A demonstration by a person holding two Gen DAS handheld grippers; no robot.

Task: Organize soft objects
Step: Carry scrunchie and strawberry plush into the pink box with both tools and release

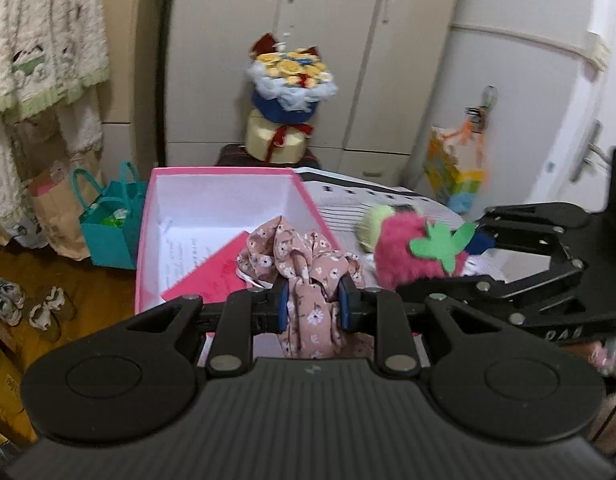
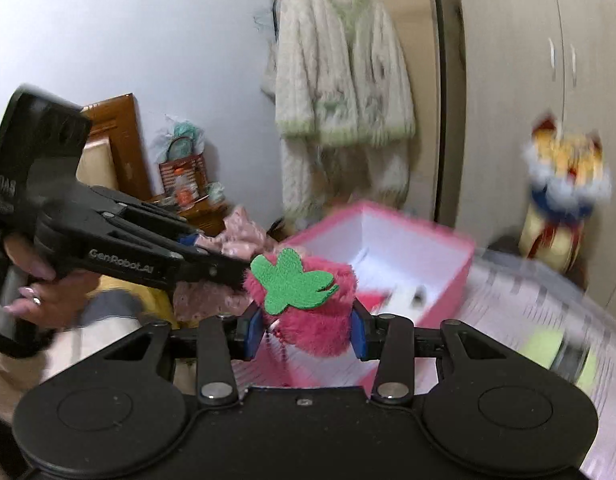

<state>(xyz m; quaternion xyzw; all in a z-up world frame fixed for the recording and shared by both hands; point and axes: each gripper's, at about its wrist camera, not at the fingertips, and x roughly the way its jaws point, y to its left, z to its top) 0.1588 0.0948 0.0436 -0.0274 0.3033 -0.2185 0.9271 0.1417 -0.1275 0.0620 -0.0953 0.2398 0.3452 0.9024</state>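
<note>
My left gripper (image 1: 312, 304) is shut on a pink floral cloth (image 1: 303, 268), which hangs bunched between its blue pads just in front of the pink box (image 1: 227, 172). The box is open, white inside, with papers and a red card on its floor. My right gripper (image 2: 306, 330) is shut on a furry pink strawberry toy (image 2: 308, 300) with a green felt leaf. In the left wrist view the strawberry toy (image 1: 404, 248) sits to the right of the cloth, held by the right gripper (image 1: 474, 250). The pink box (image 2: 448, 240) lies beyond the strawberry, blurred.
A striped bed cover (image 1: 388, 200) lies under the box. A yellow-green soft item (image 2: 548, 350) rests on it. Behind stand a wardrobe (image 1: 328, 40), a bouquet (image 1: 291, 76) on a round box, teal bags (image 1: 111, 220) and shoes (image 1: 23, 304) on the floor, and a hanging cardigan (image 2: 344, 92).
</note>
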